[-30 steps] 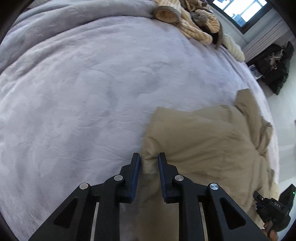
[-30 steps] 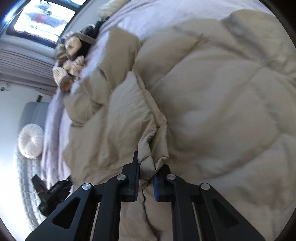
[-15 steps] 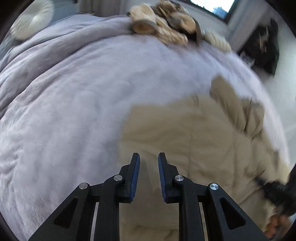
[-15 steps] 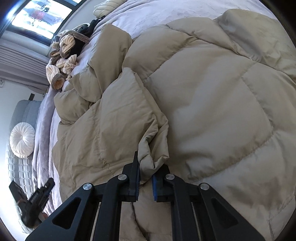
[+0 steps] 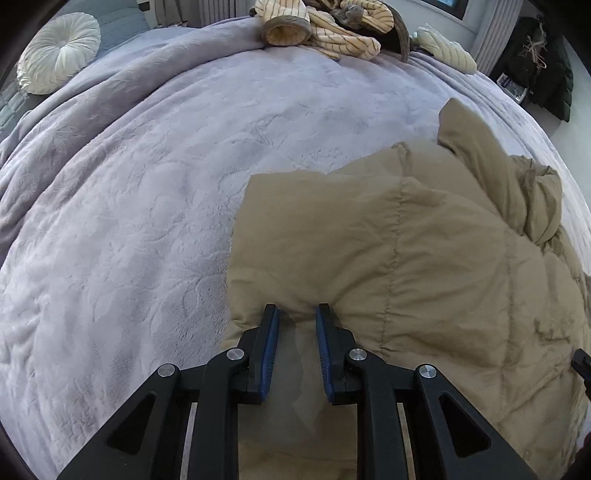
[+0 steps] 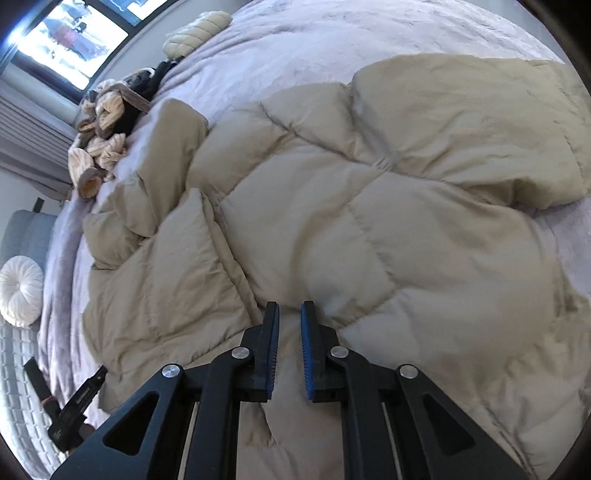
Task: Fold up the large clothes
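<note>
A bed covered by a lavender embossed blanket fills both views, with a window beyond its far edge. On the blanket lies a beige quilted puffer jacket, spread flat. In the left wrist view it occupies the 3 to 6 o'clock part of the frame, its long axis running from the gripper toward 1 o'clock, where a sleeve points up and away. In the right wrist view the jacket covers most of the frame, its quilted panels stretching from 7 o'clock toward 2 o'clock. The left gripper is clenched on a pinch of the jacket's edge fabric, which bunches between its blue pads. The right gripper has its jaws nearly together over the jacket; fabric lies between them, but whether they grasp it I cannot tell. At 12 o'clock in the left view sits a heap of striped cream knitwear, and a round white cushion lies at 10 o'clock.
</note>
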`<act>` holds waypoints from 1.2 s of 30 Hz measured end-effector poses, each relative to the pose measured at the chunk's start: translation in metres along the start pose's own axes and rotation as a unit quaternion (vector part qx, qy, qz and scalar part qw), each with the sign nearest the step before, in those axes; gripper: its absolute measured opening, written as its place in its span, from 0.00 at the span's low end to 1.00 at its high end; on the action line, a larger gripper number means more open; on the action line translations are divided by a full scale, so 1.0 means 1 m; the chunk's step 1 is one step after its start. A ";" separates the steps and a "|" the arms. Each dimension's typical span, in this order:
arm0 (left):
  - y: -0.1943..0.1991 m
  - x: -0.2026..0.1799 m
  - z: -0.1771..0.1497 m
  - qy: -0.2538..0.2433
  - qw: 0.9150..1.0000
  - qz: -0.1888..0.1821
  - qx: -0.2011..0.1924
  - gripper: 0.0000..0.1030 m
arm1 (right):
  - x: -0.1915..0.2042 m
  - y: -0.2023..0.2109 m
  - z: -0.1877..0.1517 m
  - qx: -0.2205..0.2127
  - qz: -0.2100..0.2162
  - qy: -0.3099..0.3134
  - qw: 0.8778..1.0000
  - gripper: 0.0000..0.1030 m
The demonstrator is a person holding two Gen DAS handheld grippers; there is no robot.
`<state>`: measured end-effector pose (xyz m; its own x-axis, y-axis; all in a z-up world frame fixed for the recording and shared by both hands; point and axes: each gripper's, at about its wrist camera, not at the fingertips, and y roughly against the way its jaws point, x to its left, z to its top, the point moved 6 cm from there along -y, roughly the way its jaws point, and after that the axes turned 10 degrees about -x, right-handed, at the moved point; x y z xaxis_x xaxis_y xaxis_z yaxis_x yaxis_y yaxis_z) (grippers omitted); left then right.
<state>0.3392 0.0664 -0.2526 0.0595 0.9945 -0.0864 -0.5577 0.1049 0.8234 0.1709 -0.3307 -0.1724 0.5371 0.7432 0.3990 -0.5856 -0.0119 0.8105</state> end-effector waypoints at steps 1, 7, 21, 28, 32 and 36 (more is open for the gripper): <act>0.006 -0.003 0.001 -0.002 1.000 -0.004 -0.001 0.22 | -0.003 0.007 0.001 -0.001 0.010 0.000 1.000 0.13; 0.051 -0.042 -0.003 -0.033 0.999 -0.032 -0.006 0.22 | -0.024 0.036 0.001 0.016 0.035 0.000 0.999 0.18; 0.108 -0.198 -0.065 -0.107 0.988 -0.105 0.028 0.90 | -0.137 0.093 0.002 0.011 0.023 -0.096 0.995 0.52; 0.110 -0.253 -0.088 -0.145 0.983 -0.096 0.050 0.91 | -0.203 0.112 0.027 -0.025 0.013 -0.146 0.989 0.79; 0.108 -0.278 -0.098 -0.147 0.983 -0.095 0.063 0.90 | -0.240 0.121 0.048 -0.051 0.016 -0.186 0.981 0.88; 0.105 -0.297 -0.105 -0.147 0.982 -0.091 0.074 0.90 | -0.279 0.122 0.069 -0.069 0.020 -0.232 0.970 1.00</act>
<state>0.1766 -0.2179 -0.1996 0.3962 0.9137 -0.0909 -0.3907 0.2573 0.8838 -0.0083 -0.5855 -0.1552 0.7091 0.3617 0.6053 -0.6702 0.0790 0.7379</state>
